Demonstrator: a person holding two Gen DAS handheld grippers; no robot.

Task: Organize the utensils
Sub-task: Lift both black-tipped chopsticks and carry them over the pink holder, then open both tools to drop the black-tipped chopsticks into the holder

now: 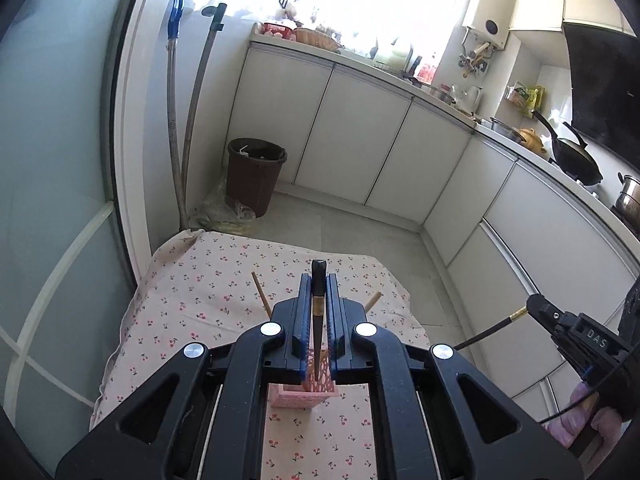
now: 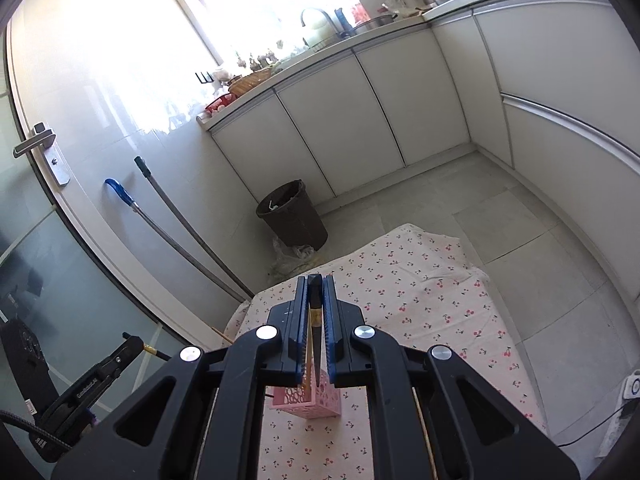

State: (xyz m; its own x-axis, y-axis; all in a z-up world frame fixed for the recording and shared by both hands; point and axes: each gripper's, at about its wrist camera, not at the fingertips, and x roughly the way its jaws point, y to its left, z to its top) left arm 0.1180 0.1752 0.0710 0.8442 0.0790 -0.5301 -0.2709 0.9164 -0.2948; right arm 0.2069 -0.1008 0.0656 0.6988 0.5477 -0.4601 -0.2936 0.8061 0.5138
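My left gripper is shut on a black chopstick with a gold band, its tip pointing down into a pink perforated holder on the cherry-print tablecloth. My right gripper is shut on a second black chopstick over the same pink holder. Each gripper shows in the other's view, the right one at the right edge and the left one at the lower left. Wooden chopsticks stick up from behind the left gripper's fingers.
The small table stands on a tiled kitchen floor. A brown bin and two mop handles stand against the far wall. White cabinets with a cluttered counter run along the back and right. A glass door is at left.
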